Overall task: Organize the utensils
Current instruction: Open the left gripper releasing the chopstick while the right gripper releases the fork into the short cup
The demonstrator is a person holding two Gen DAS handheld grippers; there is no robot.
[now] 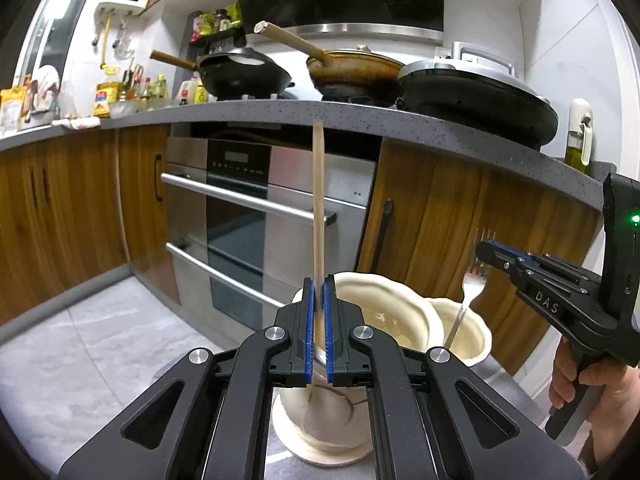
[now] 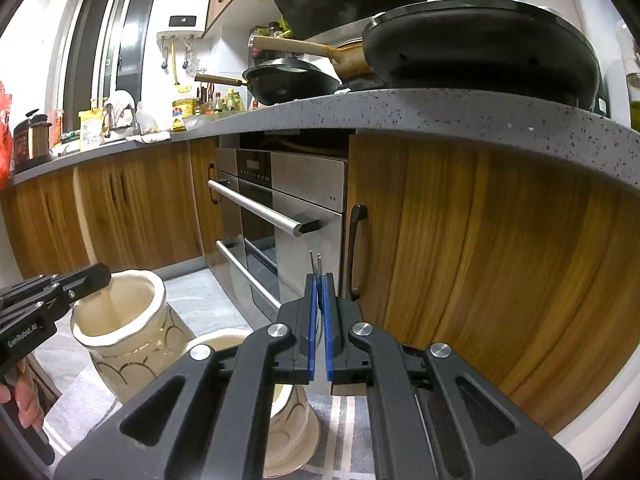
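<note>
The left gripper (image 1: 319,280) is closed on a wooden utensil (image 1: 318,200), a long flat handle that stands almost upright between the blue pads (image 1: 307,320); its lower end goes down into the taller cream holder (image 1: 384,304), which stands directly below this gripper. Seen from the right wrist camera, the same holder (image 2: 132,332) has dark curved lines on its wall, and the wooden handle (image 2: 105,304) enters its mouth beside the black fingers of the left gripper (image 2: 86,276). The right gripper (image 2: 319,280) is closed on a metal fork (image 2: 316,264), whose tines point up just above the blue pads (image 2: 329,320). In the left wrist view the fork (image 1: 474,284) hangs with its handle inside the shorter cream holder (image 1: 468,328), which stands just beside the taller holder, on its right and touching it or nearly so. The right gripper (image 1: 486,246) grips the fork at the tines, and a hand (image 1: 580,376) holds the grip of this tool. Both holders stand on a grey striped cloth (image 2: 344,432), near the wooden cabinet door (image 2: 480,260) and the steel oven (image 1: 260,220) behind them.
</note>
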